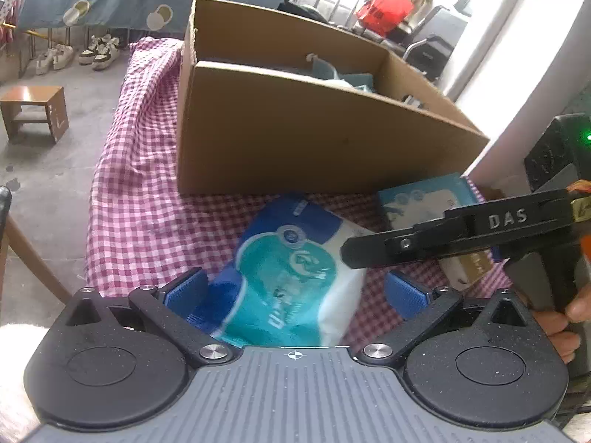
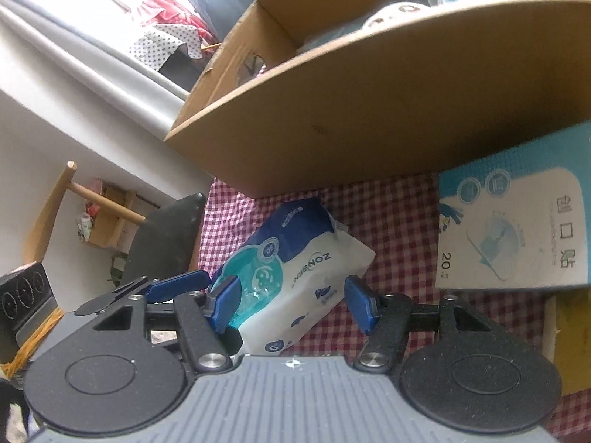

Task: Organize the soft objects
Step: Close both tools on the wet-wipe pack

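A blue, teal and white soft tissue pack [image 1: 291, 277] lies on the red checked cloth [image 1: 147, 221] in front of a cardboard box [image 1: 295, 136]. My left gripper [image 1: 295, 295] is open, its blue pads on either side of the pack. My right gripper [image 2: 295, 302] is also open around the same pack [image 2: 295, 277], left pad close to it, right pad apart. The right gripper's black body [image 1: 461, 236] reaches over the pack from the right in the left wrist view. The box [image 2: 369, 110] holds soft teal and white items [image 2: 391, 14].
A light blue carton [image 2: 513, 221] lies right of the pack, also in the left wrist view [image 1: 424, 203]. A wooden stool [image 1: 35, 110] and shoes [image 1: 99, 51] stand on the floor at left. A chair [image 2: 162, 236] stands beside the table edge.
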A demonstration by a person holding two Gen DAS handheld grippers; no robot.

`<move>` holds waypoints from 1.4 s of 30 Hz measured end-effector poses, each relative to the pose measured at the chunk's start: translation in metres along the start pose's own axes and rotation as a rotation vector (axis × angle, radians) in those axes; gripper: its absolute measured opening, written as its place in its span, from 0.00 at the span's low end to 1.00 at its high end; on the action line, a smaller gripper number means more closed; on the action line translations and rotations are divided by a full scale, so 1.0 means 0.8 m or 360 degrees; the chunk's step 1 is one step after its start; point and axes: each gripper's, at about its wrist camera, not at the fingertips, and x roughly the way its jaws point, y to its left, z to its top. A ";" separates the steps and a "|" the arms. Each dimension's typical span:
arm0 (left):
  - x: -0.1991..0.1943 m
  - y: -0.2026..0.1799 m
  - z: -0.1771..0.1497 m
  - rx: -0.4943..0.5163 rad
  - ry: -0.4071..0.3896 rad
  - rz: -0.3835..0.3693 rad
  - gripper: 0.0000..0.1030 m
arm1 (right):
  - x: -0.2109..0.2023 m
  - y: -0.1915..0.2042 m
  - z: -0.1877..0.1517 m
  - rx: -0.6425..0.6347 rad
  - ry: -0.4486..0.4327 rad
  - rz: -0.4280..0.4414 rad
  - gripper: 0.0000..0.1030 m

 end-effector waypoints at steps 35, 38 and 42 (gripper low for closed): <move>0.042 0.005 -0.004 -0.0121 0.0141 -0.0039 0.90 | 0.032 -0.010 0.003 0.0081 0.0011 0.0007 0.53; 0.046 -0.005 -0.003 -0.0083 0.0138 0.0013 0.90 | 0.033 -0.008 0.001 0.0062 0.0001 0.0008 0.51; 0.049 -0.017 -0.001 -0.0073 0.0132 0.0048 0.89 | 0.033 0.001 -0.001 0.0023 -0.0014 0.0001 0.46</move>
